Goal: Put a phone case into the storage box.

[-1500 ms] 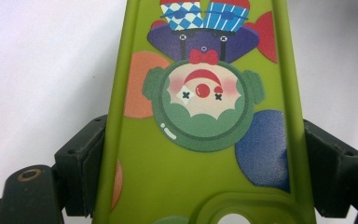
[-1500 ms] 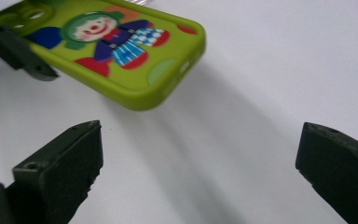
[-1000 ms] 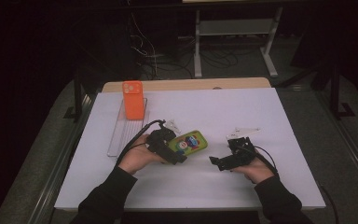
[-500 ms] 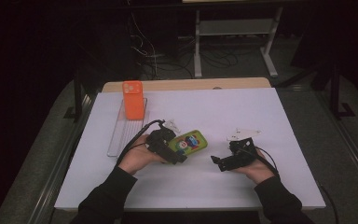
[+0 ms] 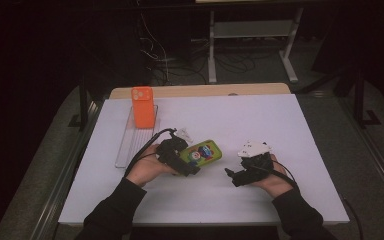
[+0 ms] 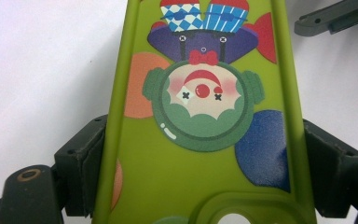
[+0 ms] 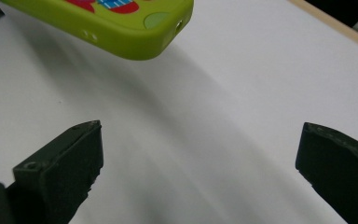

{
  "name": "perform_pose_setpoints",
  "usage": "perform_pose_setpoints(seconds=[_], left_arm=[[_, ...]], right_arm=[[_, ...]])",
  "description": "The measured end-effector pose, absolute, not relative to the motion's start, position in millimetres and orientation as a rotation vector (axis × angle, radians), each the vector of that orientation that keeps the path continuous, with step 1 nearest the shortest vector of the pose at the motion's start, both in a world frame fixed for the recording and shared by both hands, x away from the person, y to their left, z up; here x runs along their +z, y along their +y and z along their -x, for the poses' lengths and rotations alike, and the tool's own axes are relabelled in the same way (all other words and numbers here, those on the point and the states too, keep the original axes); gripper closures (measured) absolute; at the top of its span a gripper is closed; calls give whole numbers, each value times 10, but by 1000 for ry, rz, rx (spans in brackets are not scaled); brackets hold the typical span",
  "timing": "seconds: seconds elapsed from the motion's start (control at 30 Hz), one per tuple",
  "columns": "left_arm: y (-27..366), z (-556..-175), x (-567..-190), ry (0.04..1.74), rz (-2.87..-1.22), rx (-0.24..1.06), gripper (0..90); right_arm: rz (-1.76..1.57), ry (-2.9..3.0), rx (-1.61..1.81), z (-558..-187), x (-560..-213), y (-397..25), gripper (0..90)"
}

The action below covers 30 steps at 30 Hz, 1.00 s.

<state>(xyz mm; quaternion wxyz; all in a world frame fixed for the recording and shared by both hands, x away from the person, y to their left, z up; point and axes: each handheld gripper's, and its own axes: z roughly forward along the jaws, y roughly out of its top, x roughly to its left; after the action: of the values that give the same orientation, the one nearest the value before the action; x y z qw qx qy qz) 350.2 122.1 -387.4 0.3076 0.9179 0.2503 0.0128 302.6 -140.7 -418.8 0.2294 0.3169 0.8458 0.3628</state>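
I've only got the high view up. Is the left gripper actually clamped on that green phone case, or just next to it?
Observer: Clamped. In the left gripper view the left gripper has a jaw pressed on each long edge of the green phone case.
Operator: Which face is toward its camera?
Observer: The printed back: a clown picture, with the camera cutout nearest the jaws.
Operator: Is the right gripper holding anything?
Observer: No. In the right gripper view the right gripper stands wide open over the bare white table, with the case's end up ahead, not between the jaws.
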Motion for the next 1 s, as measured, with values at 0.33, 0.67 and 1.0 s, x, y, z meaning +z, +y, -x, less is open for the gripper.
perform_pose_setpoints(seconds=[0.33, 0.67, 1.0], left_arm=[[1241, -3522, -3869, 640, -2448, 40, 151], [1238, -3516, -3874, 650, -2444, 32, 151], [1224, -3508, -3889, 661, -2439, 26, 151]], right_arm=[[-731, 2264, 903, -2960, -4190, -1318, 0], [-511, 2189, 761, -2884, -4218, -1216, 0], [-360, 2113, 657, -2821, -4253, -1129, 0]])
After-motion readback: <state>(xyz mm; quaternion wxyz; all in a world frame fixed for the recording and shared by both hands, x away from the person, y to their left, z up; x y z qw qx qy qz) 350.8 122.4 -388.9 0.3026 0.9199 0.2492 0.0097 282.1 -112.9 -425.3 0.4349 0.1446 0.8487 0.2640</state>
